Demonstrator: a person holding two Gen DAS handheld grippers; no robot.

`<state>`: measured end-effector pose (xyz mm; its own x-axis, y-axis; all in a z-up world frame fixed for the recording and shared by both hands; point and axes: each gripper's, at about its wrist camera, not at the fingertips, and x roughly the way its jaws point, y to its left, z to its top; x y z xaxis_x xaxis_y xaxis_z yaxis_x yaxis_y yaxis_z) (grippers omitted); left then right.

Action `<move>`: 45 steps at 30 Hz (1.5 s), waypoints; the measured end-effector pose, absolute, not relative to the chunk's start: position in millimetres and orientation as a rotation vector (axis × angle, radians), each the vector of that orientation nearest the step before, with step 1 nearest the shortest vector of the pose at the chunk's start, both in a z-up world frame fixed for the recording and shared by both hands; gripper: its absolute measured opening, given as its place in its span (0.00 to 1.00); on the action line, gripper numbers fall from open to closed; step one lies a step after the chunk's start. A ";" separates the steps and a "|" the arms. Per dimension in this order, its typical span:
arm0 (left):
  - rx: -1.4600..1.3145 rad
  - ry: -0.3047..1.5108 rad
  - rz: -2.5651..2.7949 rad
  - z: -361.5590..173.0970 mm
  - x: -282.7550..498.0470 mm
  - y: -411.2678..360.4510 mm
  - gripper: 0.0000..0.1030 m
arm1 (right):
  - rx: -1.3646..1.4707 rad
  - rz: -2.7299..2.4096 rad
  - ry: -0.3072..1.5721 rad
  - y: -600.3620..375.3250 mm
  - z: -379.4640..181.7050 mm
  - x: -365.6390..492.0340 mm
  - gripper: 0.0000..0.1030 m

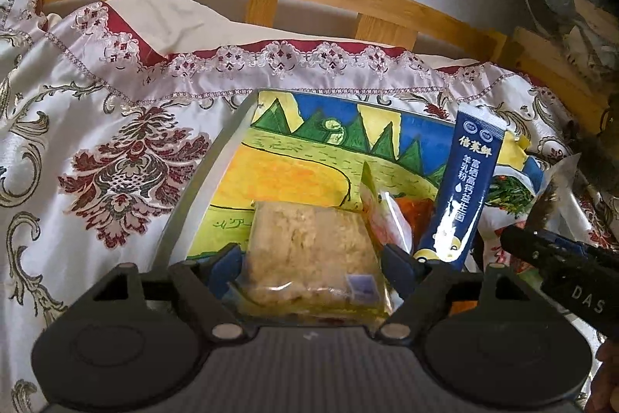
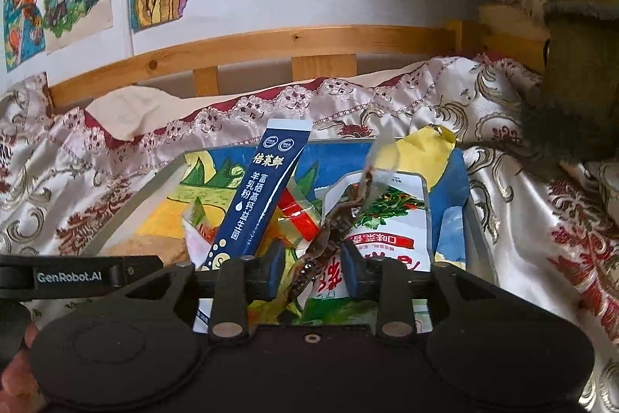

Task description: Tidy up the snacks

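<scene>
A blue sachet (image 2: 255, 204) leans in the tray (image 1: 228, 138), left of a white pouch (image 2: 387, 223). The left gripper (image 1: 313, 266), lettered "GenRobot.AI", spreads around a cracker pack (image 1: 309, 250); the right gripper (image 2: 311, 266) stands parted around a brown strip (image 2: 329, 239).

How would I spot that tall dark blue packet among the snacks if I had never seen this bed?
Look at the patterned satin bedspread, where a shallow tray lined with a child's colourful drawing holds the snacks. Among them, the dark blue stick packet stands leaning, its top above the others. It alone is long, narrow and navy with white Chinese writing; the neighbouring snack bag is white and lies flat.
</scene>
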<state>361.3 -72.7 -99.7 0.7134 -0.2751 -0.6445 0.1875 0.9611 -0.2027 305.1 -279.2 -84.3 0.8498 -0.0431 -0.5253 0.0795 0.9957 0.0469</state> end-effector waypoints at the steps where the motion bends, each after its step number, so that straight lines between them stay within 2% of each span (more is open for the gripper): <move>1: -0.123 0.732 -0.253 -98.2 359.5 -72.7 0.83 | 0.061 -0.071 0.547 -278.9 -82.3 303.1 0.40; 5: -0.103 0.709 -0.239 -86.5 349.0 -71.9 0.87 | 0.035 -0.076 0.512 -279.5 -69.4 293.7 0.65; 7: -0.094 0.696 -0.222 -77.9 342.7 -71.2 0.91 | 0.029 -0.089 0.485 -281.2 -60.2 286.0 0.67; 11: -0.063 0.636 -0.202 -57.2 323.1 -71.4 0.99 | 0.041 -0.107 0.433 -289.6 -40.8 265.0 0.78; 14: -0.027 0.586 -0.203 -40.8 305.2 -74.8 0.99 | 0.052 -0.120 0.391 -295.6 -24.9 247.4 0.87; 18: 0.005 0.503 -0.167 -17.0 273.0 -76.2 1.00 | 0.075 -0.115 0.341 -302.6 -5.0 217.9 0.94; 23: -0.025 0.425 -0.124 7.9 229.2 -67.2 1.00 | 0.087 -0.111 0.306 -302.6 9.5 177.8 0.99; 45: -0.019 0.474 -0.063 25.7 63.7 -34.5 1.00 | 0.165 -0.100 0.348 -278.4 23.3 -3.1 0.99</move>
